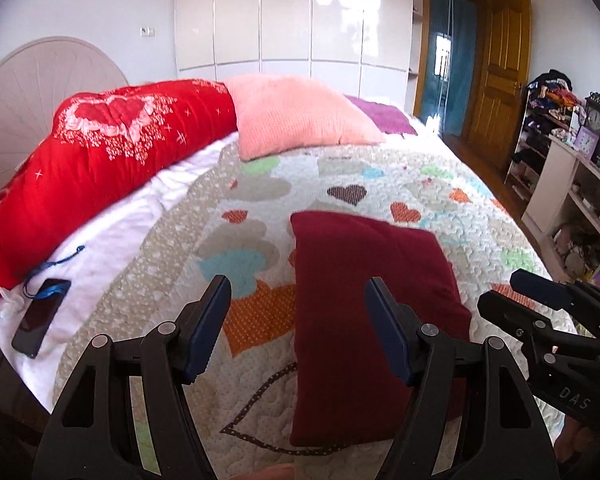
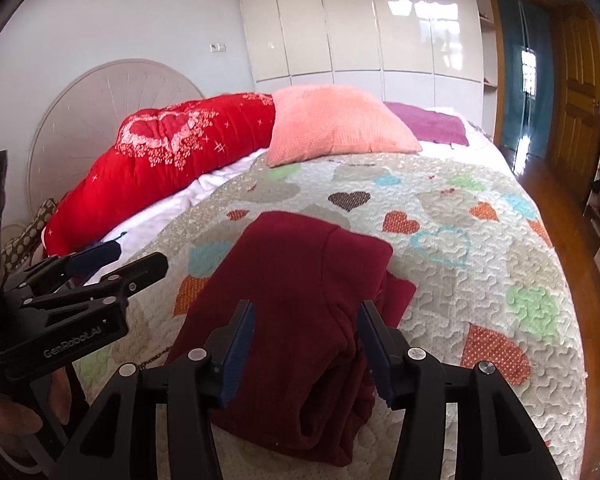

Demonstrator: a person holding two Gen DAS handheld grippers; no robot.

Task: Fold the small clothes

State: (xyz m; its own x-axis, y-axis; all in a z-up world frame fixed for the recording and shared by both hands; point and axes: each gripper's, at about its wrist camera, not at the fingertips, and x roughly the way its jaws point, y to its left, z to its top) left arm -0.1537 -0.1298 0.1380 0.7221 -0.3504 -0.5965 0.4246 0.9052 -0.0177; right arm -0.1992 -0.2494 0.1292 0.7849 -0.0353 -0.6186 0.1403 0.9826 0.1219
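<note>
A dark red garment (image 1: 364, 312) lies folded into a long rectangle on the heart-patterned quilt (image 1: 440, 200). In the right wrist view the dark red garment (image 2: 296, 300) shows a thick rolled fold near its front end. My left gripper (image 1: 298, 304) hovers open above the garment's left edge, nothing between its blue pads. My right gripper (image 2: 306, 332) hangs open over the garment's near end and grips nothing. The right gripper (image 1: 540, 292) also shows at the right of the left wrist view. The left gripper (image 2: 116, 264) appears at the left of the right wrist view.
A red duvet (image 1: 100, 168), a pink pillow (image 1: 300, 116) and a purple cloth (image 1: 384, 116) lie along the head of the bed. A black phone with a blue strap (image 1: 38, 316) rests on the white sheet at left. Shelves (image 1: 572, 184) and a wooden door (image 1: 500, 76) stand to the right.
</note>
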